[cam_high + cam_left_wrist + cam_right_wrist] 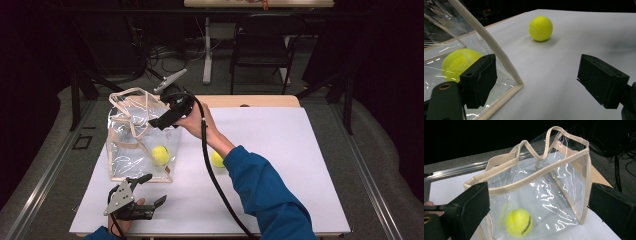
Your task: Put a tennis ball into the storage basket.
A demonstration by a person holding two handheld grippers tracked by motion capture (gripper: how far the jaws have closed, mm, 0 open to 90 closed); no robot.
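Left gripper (150, 192) lowest in the high view, bottom left, jaws apart, nothing between them. Two tennis balls: one (160, 155) inside the clear tote bag (137, 137) at centre left, one (217, 159) on the white tabletop (280, 150) just right of it. Right gripper (161, 119) over the bag's rim, jaws wide, empty.

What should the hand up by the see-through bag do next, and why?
Probably swing the right gripper, jaws open and empty, over to the loose tennis ball on the table. One ball already sits inside the clear bag.
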